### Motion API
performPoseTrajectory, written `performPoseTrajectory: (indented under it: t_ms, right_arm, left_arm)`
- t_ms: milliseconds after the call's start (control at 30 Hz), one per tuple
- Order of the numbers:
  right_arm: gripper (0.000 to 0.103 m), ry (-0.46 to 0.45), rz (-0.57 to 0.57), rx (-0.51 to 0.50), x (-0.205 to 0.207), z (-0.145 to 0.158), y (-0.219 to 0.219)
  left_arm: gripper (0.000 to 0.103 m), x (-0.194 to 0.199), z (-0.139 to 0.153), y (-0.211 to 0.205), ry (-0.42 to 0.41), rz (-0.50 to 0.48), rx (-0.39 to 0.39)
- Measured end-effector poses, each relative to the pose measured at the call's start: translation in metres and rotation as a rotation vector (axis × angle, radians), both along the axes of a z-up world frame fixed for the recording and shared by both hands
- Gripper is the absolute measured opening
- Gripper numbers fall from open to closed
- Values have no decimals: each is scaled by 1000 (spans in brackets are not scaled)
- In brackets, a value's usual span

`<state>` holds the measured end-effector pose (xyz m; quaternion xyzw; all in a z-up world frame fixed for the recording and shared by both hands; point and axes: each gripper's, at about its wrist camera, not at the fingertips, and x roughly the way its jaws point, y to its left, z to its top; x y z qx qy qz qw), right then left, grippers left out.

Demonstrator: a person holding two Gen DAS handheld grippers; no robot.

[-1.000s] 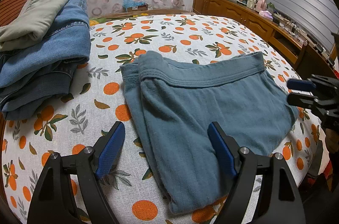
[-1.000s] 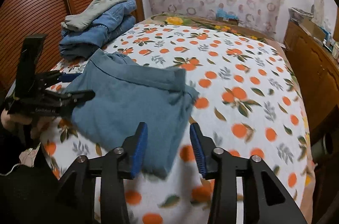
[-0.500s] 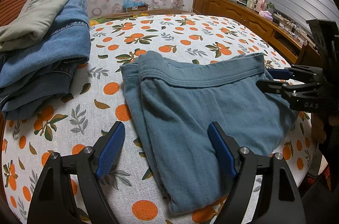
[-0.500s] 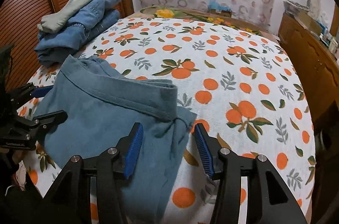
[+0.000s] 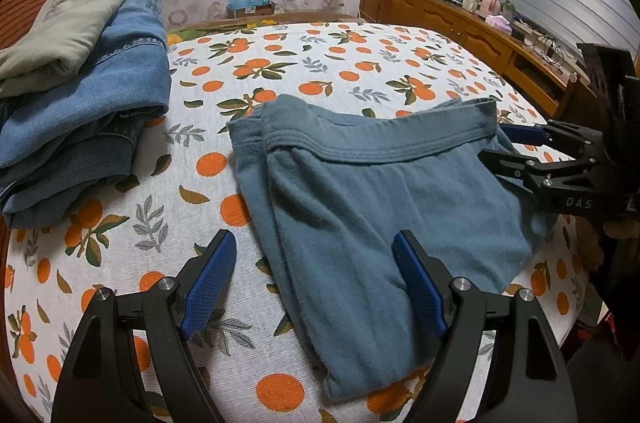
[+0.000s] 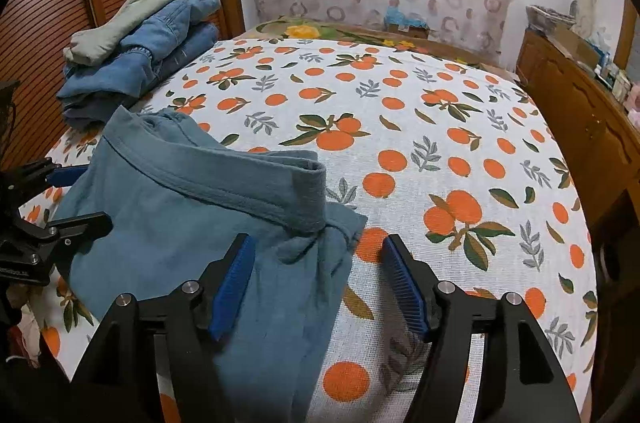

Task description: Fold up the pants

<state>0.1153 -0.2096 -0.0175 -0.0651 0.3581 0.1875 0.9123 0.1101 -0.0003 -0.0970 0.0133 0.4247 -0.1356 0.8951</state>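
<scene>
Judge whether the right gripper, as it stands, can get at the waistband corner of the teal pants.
Probably yes. The right gripper is open just short of the teal pants, whose waistband corner stands up ahead of its fingers with nothing between them.

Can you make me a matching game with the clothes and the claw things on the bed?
Things:
1. teal pants
2. jeans
3. green garment
4. left claw

Descriptions:
A. on top of the stack
B. open, above the folded edge of the teal cloth
C. blue denim, under a green piece
D. lying flat in the middle of the orange-print bedspread

Pairs: 1-D, 2-C, 3-A, 4-B
</scene>
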Motion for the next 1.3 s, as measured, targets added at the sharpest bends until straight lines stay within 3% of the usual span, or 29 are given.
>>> performPoseTrajectory:
  t_ms: [167, 367, 567, 933, 1133, 1300]
  right_arm:
    - [69, -3, 1, -4, 0, 0, 1]
    - [69, -5, 0, -1, -1, -1, 1]
    - [69, 0, -1, 5, 1, 0, -1]
    - [69, 23, -1, 44, 4, 2, -7]
    - [52, 23, 11, 45, 4, 3, -6]
    - [31, 31, 39, 48, 4, 4, -1]
  left_arm:
    - [81, 8, 4, 4, 37, 7, -16]
    - [81, 19, 17, 22, -6, 28, -81]
    - [65, 38, 17, 31, 0, 34, -112]
    - [57, 56, 9, 32, 23, 15, -139]
    - [49, 55, 5, 34, 23, 0, -188]
    - [36, 53, 6, 32, 18, -21, -206]
